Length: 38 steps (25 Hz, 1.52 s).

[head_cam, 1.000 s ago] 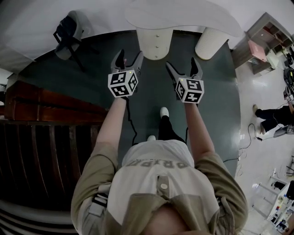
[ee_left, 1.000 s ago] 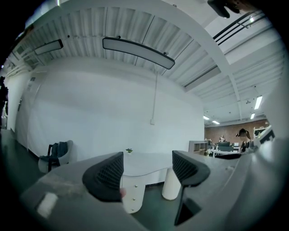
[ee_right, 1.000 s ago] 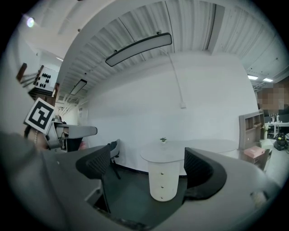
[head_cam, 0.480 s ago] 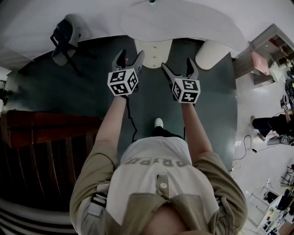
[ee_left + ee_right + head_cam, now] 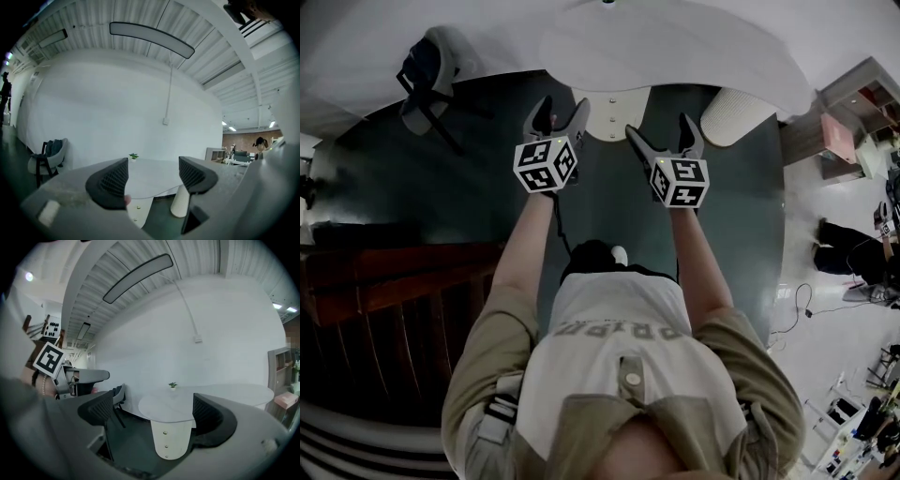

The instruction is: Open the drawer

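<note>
Left gripper (image 5: pixel 561 105) and right gripper (image 5: pixel 660 127) gape empty, facing cream drawer pedestal (image 5: pixel 174 439), three knobs (image 5: pixel 166 445), fronts flush

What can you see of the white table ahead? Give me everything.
The white table has a smooth, rounded, irregular top on two cream cylindrical pedestals. The front pedestal carries three small metal-looking knobs in a vertical row, with nothing pulled out. The side pedestal looks plain. A small potted plant stands on the top near the wall. The table stands upright on the dark floor.
</note>
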{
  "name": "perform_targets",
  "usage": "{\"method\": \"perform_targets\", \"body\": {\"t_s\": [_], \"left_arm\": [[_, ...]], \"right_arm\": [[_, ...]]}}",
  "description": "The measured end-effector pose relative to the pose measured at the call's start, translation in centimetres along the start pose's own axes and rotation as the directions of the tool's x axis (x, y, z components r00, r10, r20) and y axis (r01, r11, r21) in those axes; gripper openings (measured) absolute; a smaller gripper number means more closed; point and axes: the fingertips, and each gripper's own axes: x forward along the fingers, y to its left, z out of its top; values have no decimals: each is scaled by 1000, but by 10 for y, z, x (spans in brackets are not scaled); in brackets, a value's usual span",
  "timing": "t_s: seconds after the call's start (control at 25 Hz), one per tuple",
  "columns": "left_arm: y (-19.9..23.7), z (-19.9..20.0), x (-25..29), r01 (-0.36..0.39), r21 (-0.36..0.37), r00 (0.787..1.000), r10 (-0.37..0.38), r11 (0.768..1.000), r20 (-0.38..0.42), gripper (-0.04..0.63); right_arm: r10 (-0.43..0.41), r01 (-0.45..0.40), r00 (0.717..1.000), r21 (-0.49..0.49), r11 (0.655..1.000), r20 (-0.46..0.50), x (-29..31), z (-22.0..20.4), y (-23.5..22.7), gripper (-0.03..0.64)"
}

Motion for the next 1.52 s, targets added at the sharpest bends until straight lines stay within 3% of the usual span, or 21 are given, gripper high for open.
{"method": "perform_targets", "body": {"t_s": [0.44,0.88,1.12,1.36,1.52], "left_arm": [[28,-24,24,-28,30,998,29,999,-59,353],[64,-42,47,-36,-12,995,35,999,-95,353],[89,-66,55,-53,-17,993,51,998,-109,354],[109,-90,60,-51,59,995,56,997,-86,353],[125,-115,66,-67,50,994,71,997,-84,353]], "right_arm": [[-31,32,1000,24,999,-2,32,-23,-15,518],[-43,45,997,30,999,-59,79,-51,-14,518],[-48,51,993,25,998,-104,115,-83,-13,518],[-52,52,990,-7,999,-128,146,-121,-9,518],[-58,53,989,-37,998,-137,166,-153,-10,515]]}}
